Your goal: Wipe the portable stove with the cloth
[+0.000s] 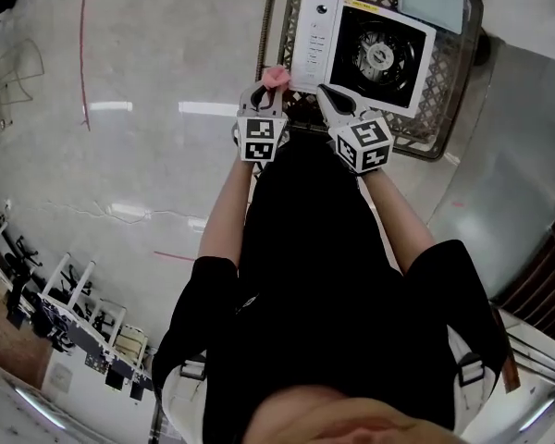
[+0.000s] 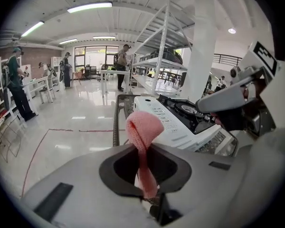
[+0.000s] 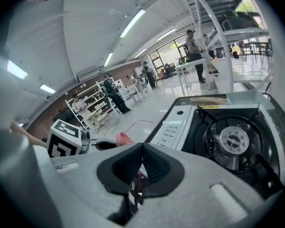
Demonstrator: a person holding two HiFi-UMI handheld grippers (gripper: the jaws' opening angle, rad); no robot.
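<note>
The portable stove (image 1: 365,49), white with a black burner well, lies on a wire-mesh table (image 1: 444,109) in front of me. My left gripper (image 1: 269,89) is shut on a pink cloth (image 1: 276,77), just off the stove's near left corner. In the left gripper view the cloth (image 2: 143,127) sticks up folded from between the jaws of the left gripper (image 2: 143,148), short of the stove's control panel (image 2: 164,120). My right gripper (image 1: 326,91) is shut on nothing at the stove's near edge. From the right gripper (image 3: 141,147) I see the burner (image 3: 233,139) to the right.
The mesh table's rim (image 2: 117,122) runs along the stove's left side. Glossy floor with a red line (image 1: 83,54) lies to the left. White shelving (image 2: 161,56) stands beyond, and several people (image 2: 16,82) stand at benches far off.
</note>
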